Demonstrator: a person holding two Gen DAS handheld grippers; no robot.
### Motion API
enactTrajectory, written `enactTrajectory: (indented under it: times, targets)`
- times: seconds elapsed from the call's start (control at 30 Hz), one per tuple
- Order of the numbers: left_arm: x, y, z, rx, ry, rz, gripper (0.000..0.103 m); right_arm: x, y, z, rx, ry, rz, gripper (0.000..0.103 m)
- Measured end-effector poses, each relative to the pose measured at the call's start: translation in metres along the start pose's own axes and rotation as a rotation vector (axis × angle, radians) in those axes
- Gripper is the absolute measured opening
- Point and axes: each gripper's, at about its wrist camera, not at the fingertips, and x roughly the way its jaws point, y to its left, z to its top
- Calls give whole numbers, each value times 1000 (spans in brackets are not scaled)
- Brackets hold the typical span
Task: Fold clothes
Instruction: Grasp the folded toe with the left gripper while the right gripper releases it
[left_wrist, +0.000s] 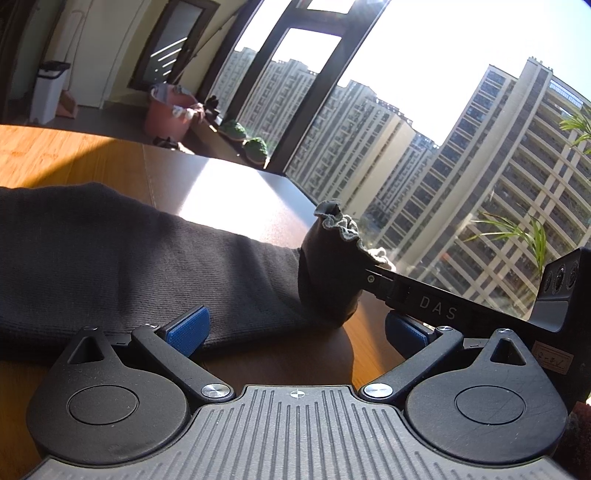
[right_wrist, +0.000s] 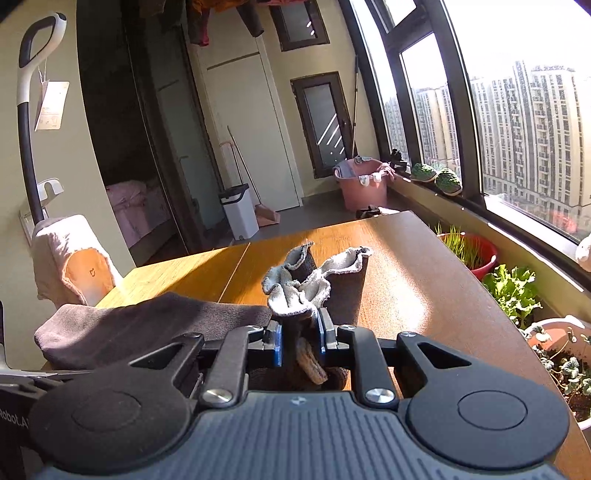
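Observation:
A dark grey knitted sock (left_wrist: 122, 258) lies across the wooden table (left_wrist: 74, 155). Its ruffled cuff end (left_wrist: 332, 258), paler inside, is lifted and bunched. In the right wrist view my right gripper (right_wrist: 299, 341) is shut on that bunched cuff (right_wrist: 299, 288), blue pads (right_wrist: 277, 343) pressing the fabric from both sides. The rest of the sock (right_wrist: 147, 325) trails left on the table. My left gripper (left_wrist: 295, 330) is open, its blue pads (left_wrist: 188, 328) wide apart, low over the near edge of the sock with nothing pinched. The right gripper's fingers (left_wrist: 373, 278) reach in from the right.
The table's rounded edge (right_wrist: 498, 314) runs along potted plants (right_wrist: 513, 291) and a red pot (right_wrist: 469, 251) under the big window. A towel-draped chair (right_wrist: 70, 254) stands at the table's left. On the floor beyond are a pink bucket (right_wrist: 364, 184) and a white bin (right_wrist: 240, 210).

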Motion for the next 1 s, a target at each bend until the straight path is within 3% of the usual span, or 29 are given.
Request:
enactTrajectory:
  times: [0.47,0.63,0.77,0.87,1.0]
  targets:
    - [-2,2,-1,-17,-9,-15,103,-3,-3,-2,34,-8,24,20]
    - [-11,13,2,-88,-35,-25,103,-3,-2,-2,31,-7,18,20]
    - [-12,25,26,-147,-39,-2,102,-1,7,-2,-24,1,12,20]
    - [-11,20,53,-108,-41,0,87,4,18,0,-88,28,12,20]
    - [8,-3,87,1,-4,-14,85,12,45,-2,-253,72,-6,20]
